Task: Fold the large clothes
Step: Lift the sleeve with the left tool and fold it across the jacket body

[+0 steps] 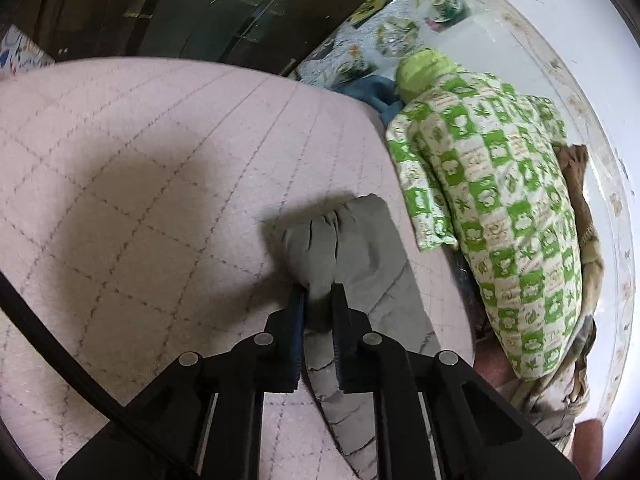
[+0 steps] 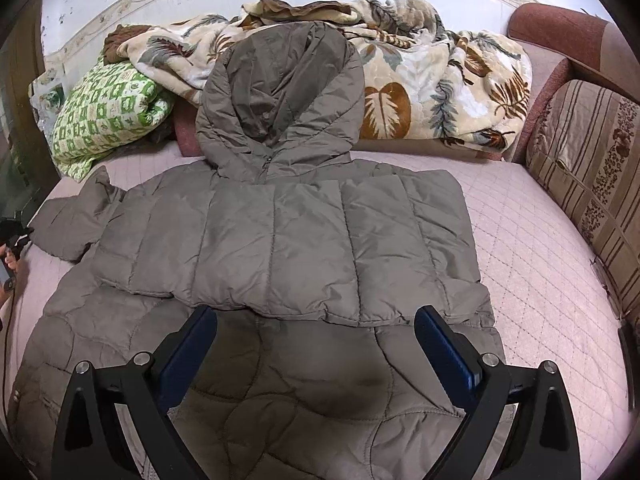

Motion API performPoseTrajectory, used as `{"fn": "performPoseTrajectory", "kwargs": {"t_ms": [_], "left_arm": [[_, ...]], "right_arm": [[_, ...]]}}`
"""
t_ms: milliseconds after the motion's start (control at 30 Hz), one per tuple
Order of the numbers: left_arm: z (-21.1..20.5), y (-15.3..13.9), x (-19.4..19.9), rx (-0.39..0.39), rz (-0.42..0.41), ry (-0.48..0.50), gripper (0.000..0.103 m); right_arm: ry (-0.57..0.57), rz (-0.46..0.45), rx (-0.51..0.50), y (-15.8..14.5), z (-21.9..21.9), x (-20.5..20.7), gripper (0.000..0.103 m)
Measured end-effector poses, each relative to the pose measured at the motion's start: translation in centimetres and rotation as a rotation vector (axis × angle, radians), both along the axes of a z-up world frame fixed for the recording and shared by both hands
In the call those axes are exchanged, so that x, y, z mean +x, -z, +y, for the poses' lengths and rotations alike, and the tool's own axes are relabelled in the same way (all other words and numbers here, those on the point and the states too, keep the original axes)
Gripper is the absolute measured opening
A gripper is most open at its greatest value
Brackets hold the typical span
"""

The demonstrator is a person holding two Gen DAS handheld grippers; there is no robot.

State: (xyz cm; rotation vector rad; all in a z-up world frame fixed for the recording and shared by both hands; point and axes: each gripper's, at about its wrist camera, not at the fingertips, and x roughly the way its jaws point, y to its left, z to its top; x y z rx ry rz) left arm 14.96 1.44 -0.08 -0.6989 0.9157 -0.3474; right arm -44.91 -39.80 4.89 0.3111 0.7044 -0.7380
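Observation:
A large grey-brown quilted hooded jacket lies spread on the pink quilted bed cover, hood toward the back, one sleeve folded across the body. The other sleeve sticks out at the left. In the left wrist view my left gripper is shut on that sleeve's cuff, held just above the cover. My right gripper is open and empty, hovering over the jacket's lower half. The left gripper shows only partly at the left edge of the right wrist view.
A green-and-white checked pillow and a leaf-print blanket are heaped along the back. A striped cushion stands at the right. The pillow lies right of the left gripper. A dark glass cabinet stands beyond the bed's edge.

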Motion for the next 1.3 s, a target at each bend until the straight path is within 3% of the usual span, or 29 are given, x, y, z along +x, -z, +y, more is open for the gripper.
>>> {"fn": "performPoseTrajectory", "kwargs": {"t_ms": [133,433,733,933,1133,1300], "left_arm": [[0.0,-2.3,-1.0,-0.006,-0.054,0.025,0.011],[-2.5,-11.9,-5.2,0.011,-0.221,0.154,0.011],[-8.4,-23.2,-14.5,-0.026,-0.394,0.329,0.011],[-14.9,-29.9,-23.2,-0.025,-0.506,0.491,0.011],[-21.5,-31.7,-31.6,-0.024,-0.56,0.648,0.011],[-28.0,-29.9,-37.8,-0.017,-0.554,0.788,0.011]], "right_arm": [[0.007,-0.011,0.011,-0.1,-0.2,-0.3,0.1],[0.042,-0.057,0.011,-1.2,-0.6,-1.5,0.1],[0.111,-0.12,0.005,-2.7,-2.1,-4.5,0.1],[0.155,-0.145,-0.024,-2.8,-3.2,-6.8,0.1],[0.183,-0.166,-0.024,-2.7,-4.7,-8.7,0.1],[0.221,-0.23,0.016,-3.1,-6.4,-10.8,0.1]]}}
